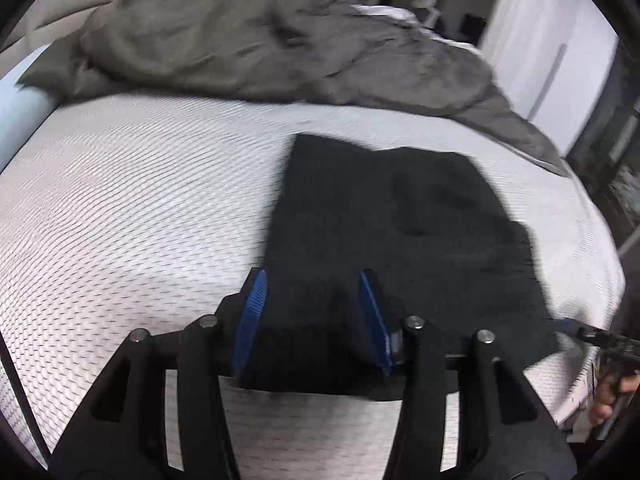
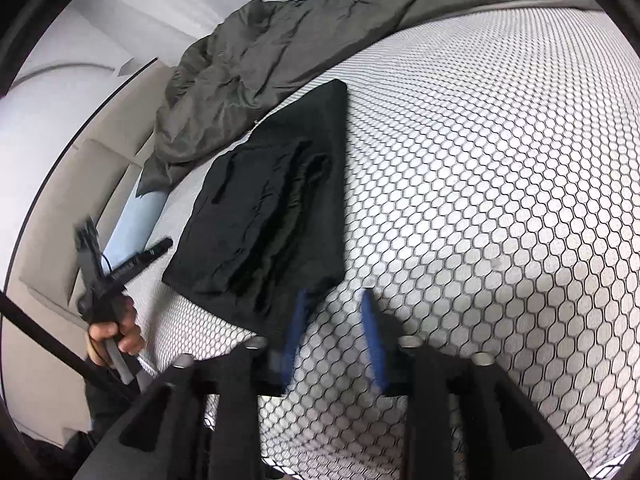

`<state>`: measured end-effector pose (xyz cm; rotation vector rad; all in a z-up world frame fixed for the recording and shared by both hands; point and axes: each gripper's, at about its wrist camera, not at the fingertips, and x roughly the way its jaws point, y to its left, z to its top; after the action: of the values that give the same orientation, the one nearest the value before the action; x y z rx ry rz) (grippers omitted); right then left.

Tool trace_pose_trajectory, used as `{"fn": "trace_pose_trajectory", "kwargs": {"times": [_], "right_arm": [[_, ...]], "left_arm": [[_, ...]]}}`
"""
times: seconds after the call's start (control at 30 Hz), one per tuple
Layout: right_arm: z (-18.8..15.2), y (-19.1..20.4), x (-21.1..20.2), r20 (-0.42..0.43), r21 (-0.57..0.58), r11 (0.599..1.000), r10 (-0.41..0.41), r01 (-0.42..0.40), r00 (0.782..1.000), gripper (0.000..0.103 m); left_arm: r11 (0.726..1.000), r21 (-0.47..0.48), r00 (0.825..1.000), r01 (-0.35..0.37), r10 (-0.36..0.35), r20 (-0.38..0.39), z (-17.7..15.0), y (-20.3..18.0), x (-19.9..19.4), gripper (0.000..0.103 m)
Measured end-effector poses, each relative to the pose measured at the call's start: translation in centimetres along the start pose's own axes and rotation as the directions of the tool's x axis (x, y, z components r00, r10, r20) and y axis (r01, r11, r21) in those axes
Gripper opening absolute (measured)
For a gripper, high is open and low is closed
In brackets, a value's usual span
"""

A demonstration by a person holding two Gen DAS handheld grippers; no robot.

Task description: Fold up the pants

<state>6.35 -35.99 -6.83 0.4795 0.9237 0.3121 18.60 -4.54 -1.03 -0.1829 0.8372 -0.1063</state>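
Surface: white mattress cover w/ dark honeycomb quilting (image 2: 480, 184), fills most of both views
Left gripper (image 1: 312, 280): black frame w/ blue pads, nearest thing in left wrist view; jaws stand partly apart, near edge of pants lies btwn the pads, can't tell if pads press on the cloth or just straddle it
Right gripper (image 2: 334, 300): same black frame, blue pads blurred; jaws part open over bare mattress, nothing btwn them; left pad sits just at the near corner of the pants, contact unclear
Left hand: seen in right wrist view at lower left (image 2: 116, 328), fingers wrapped round the handle of the left gripper, beside the pants' left edge
Right hand: only a sliver at far right edge of left wrist view (image 1: 612, 396), on its gripper handle
Pants: black folded fabric rectangle (image 2: 272, 208), flat on mattress, layers stacked, some creases and a ridge running along the middle; lies just ahead of both grippers
Beyond pants: rumpled grey-olive duvet (image 1: 240, 40), bunched across far side of bed, near but apart from pants' far edge
Far left: pale blue pillow (image 2: 136, 220) against beige padded headboard (image 2: 52, 216)
Background: white wall and dark doorway past the duvet, blurred
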Motion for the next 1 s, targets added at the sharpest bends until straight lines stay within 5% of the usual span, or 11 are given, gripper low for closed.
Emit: {"fn": "trace_pose_trajectory", "kwargs": {"times": [0.1, 0.23, 0.3, 0.37, 0.47, 0.7, 0.87, 1.0], "right_arm": [[-0.2, 0.5, 0.6, -0.017, -0.006, 1.0, 0.01, -0.01, 1.0, 0.041], [-0.7, 1.9, 1.8, -0.048, -0.04, 0.999, 0.013, -0.014, 0.999, 0.043], [-1.0, 2.2, 2.3, -0.032, -0.038, 0.999, 0.006, -0.007, 0.999, 0.042], [-0.9, 2.3, 3.1, -0.012, -0.009, 1.0, 0.007, -0.007, 1.0, 0.002], [-1.5, 2.8, 2.9, -0.008, -0.011, 0.999, 0.032, -0.032, 0.999, 0.001], [-3.2, 3.1, 1.8, -0.044, -0.035, 0.996, 0.086, -0.088, 0.995, 0.004], [-2.3, 1.4, -1.0, 0.105, 0.018, 0.999, 0.038, -0.04, 0.994, 0.037], [-1.0, 1.3, -0.6, 0.15, 0.067, 0.998, -0.01, 0.0, 0.989, 0.038]], "left_arm": [[0.992, 0.063, 0.994, 0.105, -0.105, -0.002, 0.1, -5.3, -0.3, 0.075], [0.962, 0.193, 0.98, 0.195, -0.182, -0.082, 0.2, -14.0, 2.1, 0.076], [0.943, 0.265, 0.975, 0.2, -0.165, -0.149, 0.0, -17.6, 4.5, 0.076], [0.944, 0.287, 0.975, 0.161, -0.106, -0.197, -0.7, -19.2, 6.7, 0.076], [0.953, 0.277, 0.976, 0.125, -0.067, -0.207, -1.5, -19.6, 8.5, 0.079], [0.958, 0.226, 0.971, 0.177, -0.133, -0.197, -1.3, -17.8, 7.2, 0.08], [0.951, 0.255, 0.984, 0.177, -0.162, -0.078, -1.6, -15.6, 3.0, 0.083], [0.953, 0.246, 0.976, 0.177, -0.139, -0.165, -4.8, -15.6, 5.2, 0.085]]}}
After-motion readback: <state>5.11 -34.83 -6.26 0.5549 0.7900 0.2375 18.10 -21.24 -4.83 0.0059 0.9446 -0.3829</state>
